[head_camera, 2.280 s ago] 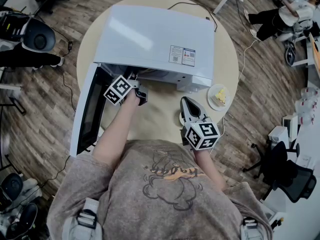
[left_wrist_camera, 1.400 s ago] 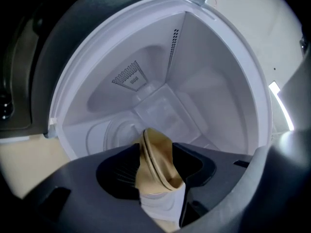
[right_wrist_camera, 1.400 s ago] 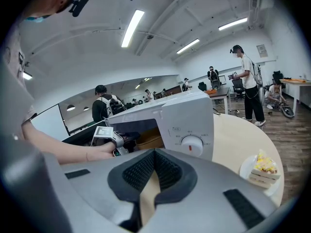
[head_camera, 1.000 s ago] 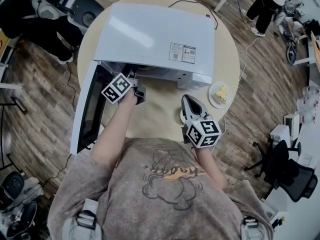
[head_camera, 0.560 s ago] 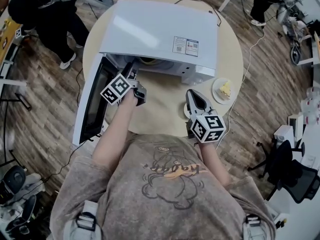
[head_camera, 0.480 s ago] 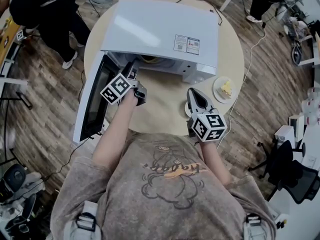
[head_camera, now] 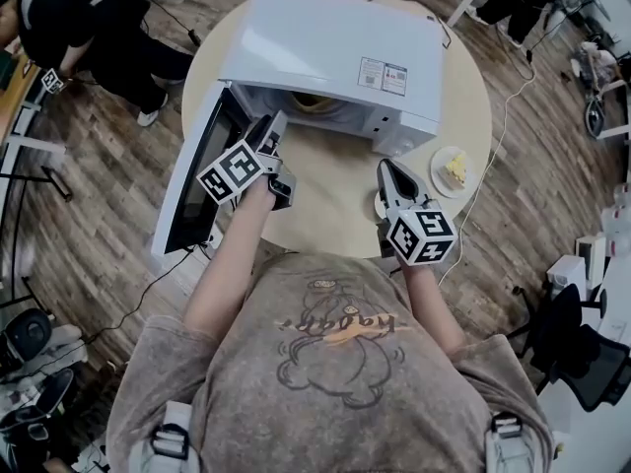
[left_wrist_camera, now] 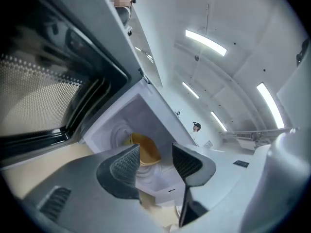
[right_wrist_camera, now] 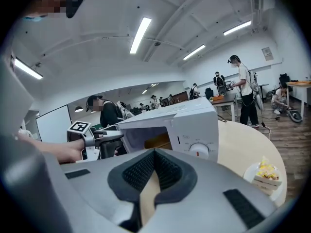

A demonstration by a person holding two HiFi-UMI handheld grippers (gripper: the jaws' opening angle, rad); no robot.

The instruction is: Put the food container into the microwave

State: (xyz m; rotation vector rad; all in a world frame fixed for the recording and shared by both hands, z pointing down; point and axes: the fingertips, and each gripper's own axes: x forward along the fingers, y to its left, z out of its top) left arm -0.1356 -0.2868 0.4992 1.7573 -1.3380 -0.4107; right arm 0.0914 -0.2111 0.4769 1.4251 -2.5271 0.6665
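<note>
The white microwave (head_camera: 335,42) stands on the round table with its door (head_camera: 202,180) swung wide open to the left. A yellow food container (head_camera: 314,101) rests inside the cavity, also seen in the left gripper view (left_wrist_camera: 146,149) and the right gripper view (right_wrist_camera: 158,141). My left gripper (head_camera: 271,134) hovers just outside the opening, open and empty, its jaws framing the container from a distance (left_wrist_camera: 155,155). My right gripper (head_camera: 387,172) is over the table in front of the control panel, shut with nothing in it (right_wrist_camera: 154,155).
A white plate with yellow food (head_camera: 454,170) sits on the beige table (head_camera: 325,205) right of the microwave. A small white round thing (head_camera: 378,206) lies under the right gripper. A cable (head_camera: 498,116) trails off the table. A person stands at upper left (head_camera: 79,28).
The left gripper has drawn back a little from the microwave opening, and the yellow container now shows inside. The head view has shifted; the right gripper stays shut near the table front.
</note>
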